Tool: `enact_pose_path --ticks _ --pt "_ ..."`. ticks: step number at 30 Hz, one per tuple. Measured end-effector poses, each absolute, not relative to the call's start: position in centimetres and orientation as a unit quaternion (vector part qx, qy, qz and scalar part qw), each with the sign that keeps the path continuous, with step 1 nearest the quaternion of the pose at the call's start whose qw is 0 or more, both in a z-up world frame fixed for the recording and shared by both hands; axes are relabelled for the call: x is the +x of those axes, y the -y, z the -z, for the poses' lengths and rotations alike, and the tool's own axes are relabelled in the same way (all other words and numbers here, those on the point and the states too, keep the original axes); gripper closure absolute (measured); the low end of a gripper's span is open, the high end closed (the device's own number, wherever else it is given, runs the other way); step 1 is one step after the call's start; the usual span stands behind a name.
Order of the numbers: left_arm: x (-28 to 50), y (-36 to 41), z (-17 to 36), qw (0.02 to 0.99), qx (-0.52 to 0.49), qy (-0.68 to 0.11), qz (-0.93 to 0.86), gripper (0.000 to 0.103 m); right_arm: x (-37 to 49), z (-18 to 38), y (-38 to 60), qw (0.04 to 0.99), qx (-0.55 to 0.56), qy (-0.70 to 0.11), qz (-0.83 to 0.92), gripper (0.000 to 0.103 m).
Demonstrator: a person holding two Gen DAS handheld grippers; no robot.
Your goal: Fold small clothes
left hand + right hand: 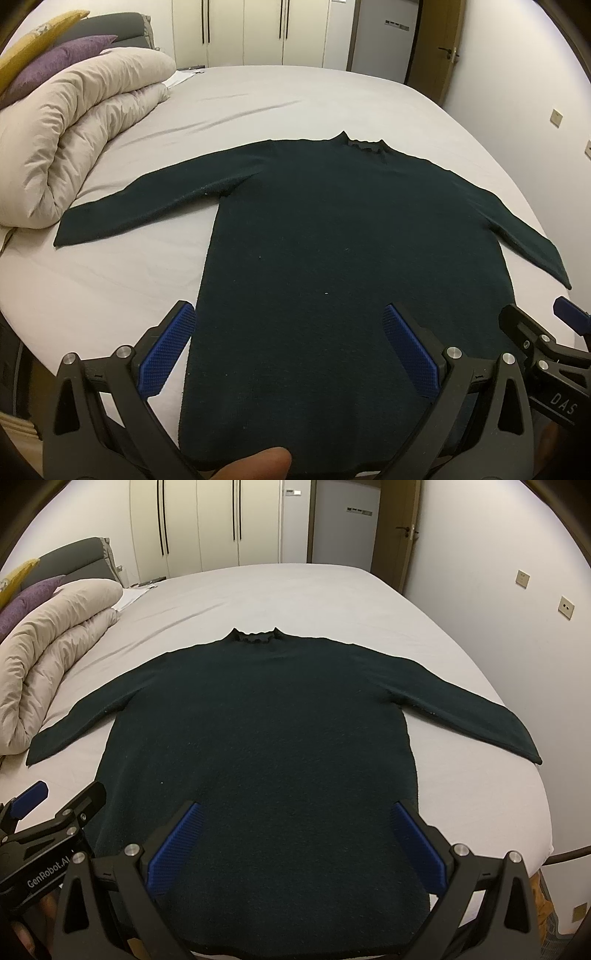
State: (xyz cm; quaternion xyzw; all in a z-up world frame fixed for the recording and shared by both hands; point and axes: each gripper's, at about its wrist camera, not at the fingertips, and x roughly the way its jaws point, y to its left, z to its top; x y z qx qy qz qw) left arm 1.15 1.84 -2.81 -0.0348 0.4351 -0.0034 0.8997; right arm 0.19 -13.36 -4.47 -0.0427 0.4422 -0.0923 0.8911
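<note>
Sweater, left wrist view: your dark green sweater lies flat on the bed, collar toward the far end, hem nearest you, both sleeves spread out to the sides.
Left tool: your left tool hovers over the hem end with its blue pads wide apart and nothing between them; one pad sits over the sheet just beside the sweater's left edge, the other over the fabric.
Right tool, seen from the left: your right tool shows at the right edge, just beside the sweater's lower right side; you cannot tell its spread from here.
Thumb: a fingertip shows at the bottom edge.
Bedding: a rolled beige duvet sits at the left, near the left cuff, with a purple pillow behind it.

Sweater, right wrist view: the sweater fills the middle of the bed, its frilled collar far from you, sleeves angled outward.
Right tool: your right tool has its pads wide apart over the lower body of the sweater, gripping nothing.
Left tool, seen from the right: your left tool is at the lower left, beside the sweater's left edge.
Room: white wardrobes stand beyond the bed's far end.
</note>
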Motion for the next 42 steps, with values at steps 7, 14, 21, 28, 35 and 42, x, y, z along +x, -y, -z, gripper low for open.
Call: enact_pose_path --ticks 7,14,21,28,35,42 --pt "2.2 -3.8 3.6 0.895 -0.054 -0.442 0.002 0.000 0.6 5.0 12.9 0.888 -0.048 -0.450 0.085 0.000" --pt "3.9 -11.3 4.4 0.883 -0.168 -0.438 0.018 0.000 1.9 5.3 13.8 0.881 0.068 -0.468 -0.001 0.000" --pt "5.8 -21.8 5.6 0.858 -0.320 -0.399 0.043 0.000 4.5 6.0 13.2 0.865 0.148 -0.476 -0.058 0.000" --pt "6.7 -35.1 10.0 0.789 -0.533 -0.303 0.032 0.000 6.8 6.4 10.1 0.848 0.193 -0.476 -0.134 0.000" --pt "9.2 -44.3 15.0 0.726 -0.635 -0.263 -0.005 0.003 8.9 8.0 8.1 0.829 0.214 -0.495 -0.150 0.003" --pt "12.0 -46.1 16.4 0.724 -0.642 -0.250 -0.026 0.007 9.9 9.3 6.8 0.823 0.201 -0.508 -0.157 0.009"
